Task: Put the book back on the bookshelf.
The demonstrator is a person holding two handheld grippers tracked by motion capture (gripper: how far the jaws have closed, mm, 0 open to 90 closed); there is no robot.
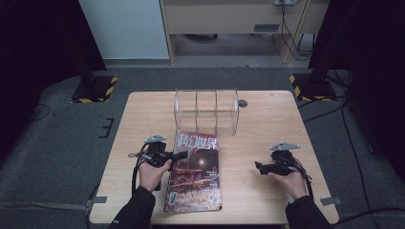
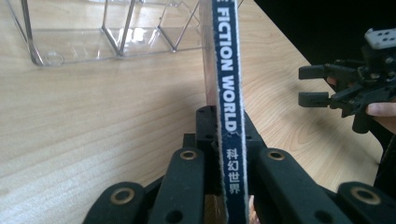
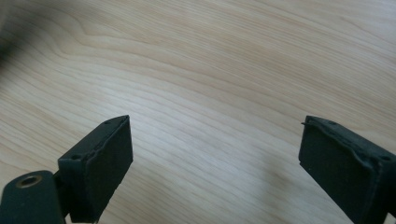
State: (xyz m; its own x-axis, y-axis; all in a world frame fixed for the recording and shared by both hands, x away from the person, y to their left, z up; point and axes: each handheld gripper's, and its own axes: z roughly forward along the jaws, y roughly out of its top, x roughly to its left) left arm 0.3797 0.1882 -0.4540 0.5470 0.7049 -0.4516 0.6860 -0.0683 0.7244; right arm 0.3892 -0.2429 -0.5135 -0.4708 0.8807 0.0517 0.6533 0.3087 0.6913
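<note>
Before you: a pale matt wooden table (image 1: 267, 119), a clear glossy plastic divided rack (image 1: 206, 110), a glossy paper magazine (image 1: 197, 171), and your matt black plastic right gripper (image 3: 215, 163).

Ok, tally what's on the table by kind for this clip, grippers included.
Magazine: 1, spine clamped in the left gripper
Clear divided rack: 1
Grippers: 2, counting the right gripper, open over bare wood
Total: 4

left claw (image 1: 179, 154): black, brass-ringed holes | right claw (image 1: 258, 166): black, grey plate | sleeves (image 1: 136, 210): dark
</note>
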